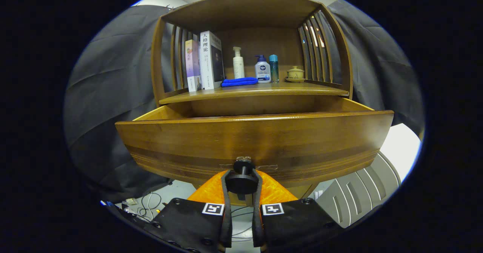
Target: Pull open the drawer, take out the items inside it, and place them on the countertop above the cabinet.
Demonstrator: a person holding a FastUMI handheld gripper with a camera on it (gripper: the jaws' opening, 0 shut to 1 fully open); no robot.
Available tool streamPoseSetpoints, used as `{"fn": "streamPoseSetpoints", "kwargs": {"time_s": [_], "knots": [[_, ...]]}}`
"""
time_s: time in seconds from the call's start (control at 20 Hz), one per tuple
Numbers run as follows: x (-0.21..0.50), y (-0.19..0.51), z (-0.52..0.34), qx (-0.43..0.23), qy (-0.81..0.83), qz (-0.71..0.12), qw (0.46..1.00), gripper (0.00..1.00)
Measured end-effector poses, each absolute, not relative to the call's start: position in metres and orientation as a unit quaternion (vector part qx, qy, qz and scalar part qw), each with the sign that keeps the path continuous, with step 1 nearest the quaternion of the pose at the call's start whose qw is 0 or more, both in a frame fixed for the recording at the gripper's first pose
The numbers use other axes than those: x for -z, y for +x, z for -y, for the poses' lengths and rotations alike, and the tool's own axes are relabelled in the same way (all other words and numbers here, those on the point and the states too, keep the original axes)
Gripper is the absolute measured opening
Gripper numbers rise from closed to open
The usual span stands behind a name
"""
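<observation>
The gripper point(242, 182) had both fingers point(225, 192) pressed against the sides of the round black knob point(242, 181) at the middle of the lower edge of the drawer point(253, 140) front, so the jaws were clamped on that knob. The wooden drawer stood pulled out from the cabinet point(252, 38), its front panel close ahead of the fingers and its side walls running back to the cabinet body; the inside of the drawer was hidden behind the front panel, so its contents could not be told. Above the drawer lay the countertop point(264, 91), roofed by a curved wooden top and flanked by slatted sides. Near the left edge of the countertop stood two upright books point(203, 62), touching each other. Just beside them, toward the middle, lay a folded blue cloth point(239, 82), with a white pump bottle point(238, 63) standing behind it. Next along stood a pump bottle with a dark blue top point(262, 70) and, just beside it, a slim teal bottle point(274, 68). Near the right edge sat a small lidded cup on a saucer point(295, 74). Below the drawer, cables point(149, 206) lay on the floor.
</observation>
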State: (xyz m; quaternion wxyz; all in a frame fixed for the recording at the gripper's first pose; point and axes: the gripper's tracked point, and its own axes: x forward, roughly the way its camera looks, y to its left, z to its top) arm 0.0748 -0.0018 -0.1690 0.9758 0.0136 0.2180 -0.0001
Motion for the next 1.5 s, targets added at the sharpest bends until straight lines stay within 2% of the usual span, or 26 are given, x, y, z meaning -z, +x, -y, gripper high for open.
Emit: {"fn": "streamPoseSetpoints", "kwargs": {"time_s": [0.55,0.8,1.05,1.5], "knots": [[0.181,0.011,-0.006,-0.043,-0.015,-0.234,0.971,0.23],[0.181,0.004,-0.001,-0.046,-0.020,-0.232,0.971,0.23],[0.169,0.002,-0.003,-0.056,-0.034,-0.203,0.977,0.45],[0.077,0.000,-0.006,-0.101,-0.010,-0.115,0.988,0.92]]}}
